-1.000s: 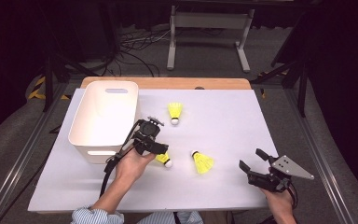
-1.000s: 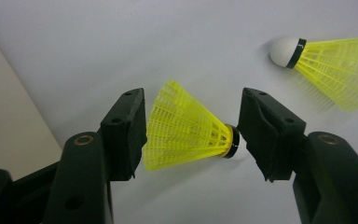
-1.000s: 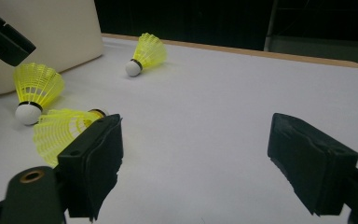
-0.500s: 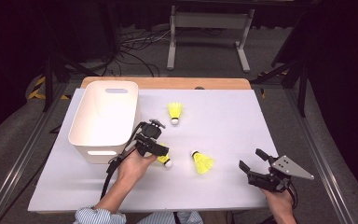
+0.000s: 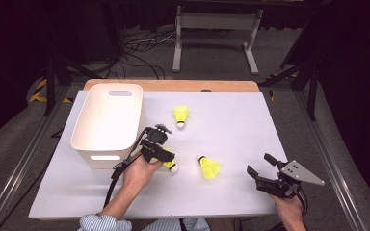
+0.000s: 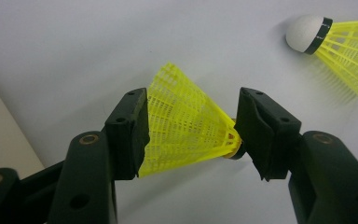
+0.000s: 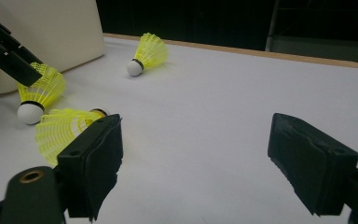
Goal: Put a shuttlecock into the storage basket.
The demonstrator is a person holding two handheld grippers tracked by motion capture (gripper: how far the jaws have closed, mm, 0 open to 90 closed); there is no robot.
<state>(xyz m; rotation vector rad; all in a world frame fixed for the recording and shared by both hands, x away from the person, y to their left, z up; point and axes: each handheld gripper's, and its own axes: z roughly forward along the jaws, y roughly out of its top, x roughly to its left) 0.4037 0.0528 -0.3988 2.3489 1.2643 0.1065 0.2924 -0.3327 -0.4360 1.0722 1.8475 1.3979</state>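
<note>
Three yellow shuttlecocks lie on the white table top. My left gripper [image 5: 166,159] points down over the nearest shuttlecock [image 5: 171,165], which lies crosswise between its jaws [image 6: 186,126]. The jaws have just been closing around it. The skirt rests against one pad and the cork end sits by the other, with the skirt undeformed. A second shuttlecock [image 5: 210,167] lies just right of it, and a third [image 5: 181,115] sits farther back. My right gripper [image 5: 259,163] stands open near the front right edge, with nothing between its pads [image 7: 196,140].
A white plastic basket [image 5: 108,120] stands at the back left, right beside my left gripper. A wooden strip [image 5: 173,85] runs along the table's far edge. Dark floor, cables and a metal stand lie beyond.
The left gripper has shifted slightly over the shuttlecock. The right gripper and the other two shuttlecocks have kept their places.
</note>
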